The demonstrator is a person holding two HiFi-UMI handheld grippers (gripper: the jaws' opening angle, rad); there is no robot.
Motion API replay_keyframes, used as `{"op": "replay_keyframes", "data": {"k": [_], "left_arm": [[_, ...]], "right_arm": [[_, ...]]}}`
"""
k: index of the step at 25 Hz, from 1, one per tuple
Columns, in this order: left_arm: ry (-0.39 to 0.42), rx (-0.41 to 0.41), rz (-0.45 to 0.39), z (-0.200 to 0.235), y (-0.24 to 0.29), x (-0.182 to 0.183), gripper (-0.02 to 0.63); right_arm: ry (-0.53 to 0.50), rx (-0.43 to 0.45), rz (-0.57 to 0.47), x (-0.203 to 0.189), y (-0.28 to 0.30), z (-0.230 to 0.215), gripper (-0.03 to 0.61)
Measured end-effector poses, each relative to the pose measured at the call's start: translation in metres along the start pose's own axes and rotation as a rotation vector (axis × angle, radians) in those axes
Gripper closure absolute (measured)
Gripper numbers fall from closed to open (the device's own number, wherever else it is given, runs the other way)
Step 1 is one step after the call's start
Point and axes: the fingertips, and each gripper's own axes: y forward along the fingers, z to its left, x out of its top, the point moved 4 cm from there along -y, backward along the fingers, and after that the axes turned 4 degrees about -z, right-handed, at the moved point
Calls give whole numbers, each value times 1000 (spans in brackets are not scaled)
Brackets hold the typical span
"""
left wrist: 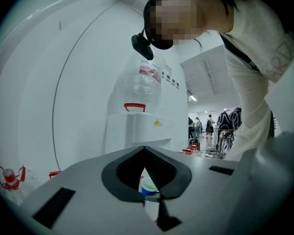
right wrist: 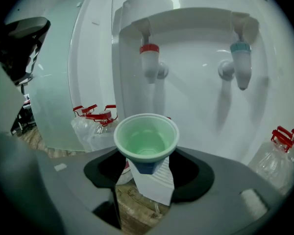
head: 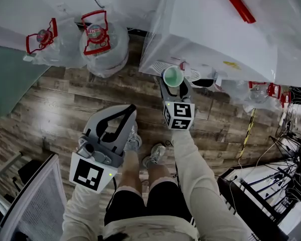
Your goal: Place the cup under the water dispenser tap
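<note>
step: bring cup (right wrist: 146, 140) under a tap
cup: upright, in front of dispenser (right wrist: 196, 97), lower than both spouts, under neither
right gripper (right wrist: 147, 166): jaws wide, clamped on cup
left gripper (left wrist: 145, 153): tips together, empty
how: keep cup level, centre rim under one spout, seat it before letting go
counts: one cup; two taps, red tap (right wrist: 149, 62), blue tap (right wrist: 241, 65); two bottles (head: 103, 41) left of dispenser, more on the right, number unclear

Right gripper (head: 174, 88) jaws grip a cup (head: 172, 76); left gripper (head: 127, 110) jaws seemingly closed.
</note>
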Motion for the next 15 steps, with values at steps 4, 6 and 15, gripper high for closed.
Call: {"op": "replay_keyframes", "data": {"k": [4, 6, 15], "left_arm": [[-3, 6, 5, 8, -2, -3, 607], [-4, 11, 4, 12, -3, -3, 608], [-13, 23, 14, 25, -6, -11, 607]], "right_arm": [[-12, -7, 21, -4, 17, -1, 293], [-10, -16, 32, -6, 23, -3, 293], [11, -42, 81, -18, 41, -7, 293]]}}
